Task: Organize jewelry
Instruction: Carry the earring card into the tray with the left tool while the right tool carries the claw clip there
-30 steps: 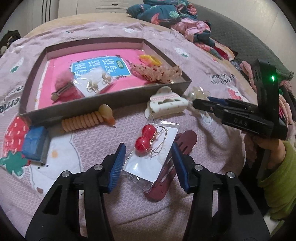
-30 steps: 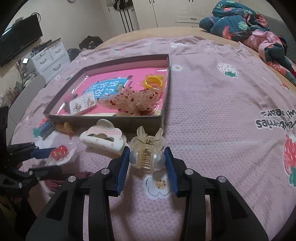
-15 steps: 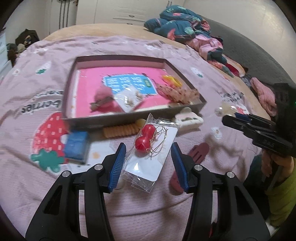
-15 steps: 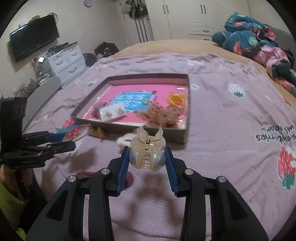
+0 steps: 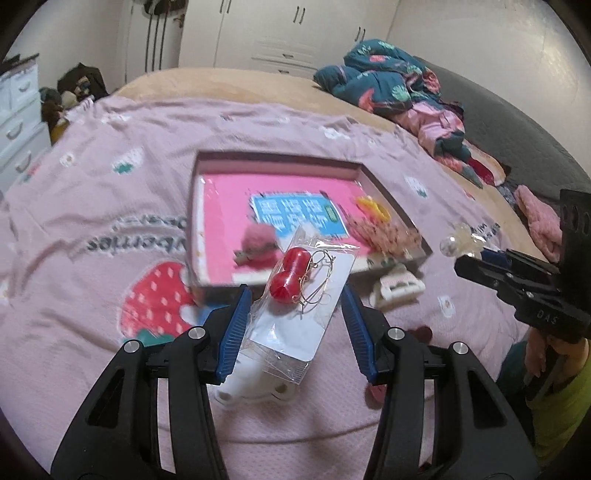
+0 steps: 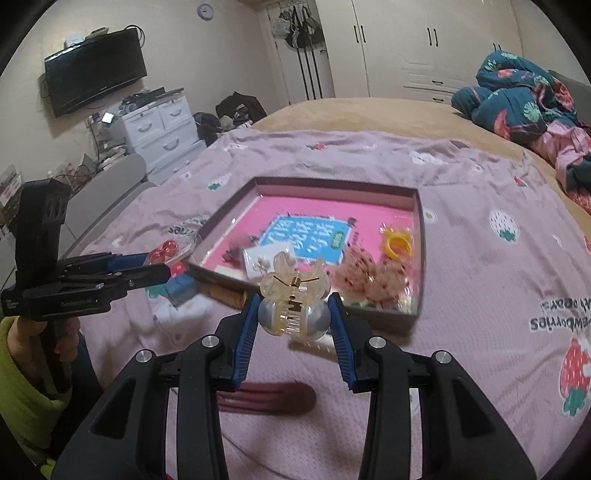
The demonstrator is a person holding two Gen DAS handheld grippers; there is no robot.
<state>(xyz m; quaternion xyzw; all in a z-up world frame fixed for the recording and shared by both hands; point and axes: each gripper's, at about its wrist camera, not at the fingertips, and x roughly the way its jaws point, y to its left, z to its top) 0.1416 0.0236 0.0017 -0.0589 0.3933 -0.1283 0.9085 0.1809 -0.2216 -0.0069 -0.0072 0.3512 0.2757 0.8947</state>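
A: What does the left gripper [image 5: 293, 319] hold?
B: Its jaws stand partly closed on the earring packet [image 5: 299, 295], lifted above the blanket [image 5: 92, 206]. The tray [image 5: 388, 195] lies at 12 o'clock from it.
A: And the right gripper [image 6: 293, 319]?
B: Partly closed too, pressing a clear hair claw [image 6: 293, 306] on both sides, in the air. The tray [image 6: 421, 240] is just behind, at 12 o'clock; a dark red clip [image 6: 269, 402] lies on the blanket below, at 6 o'clock.

Cream walls, white wardrobes [image 6: 402, 48], wall-mounted television [image 6: 94, 70], white drawer unit [image 6: 159, 127], round wall clock [image 6: 205, 10]
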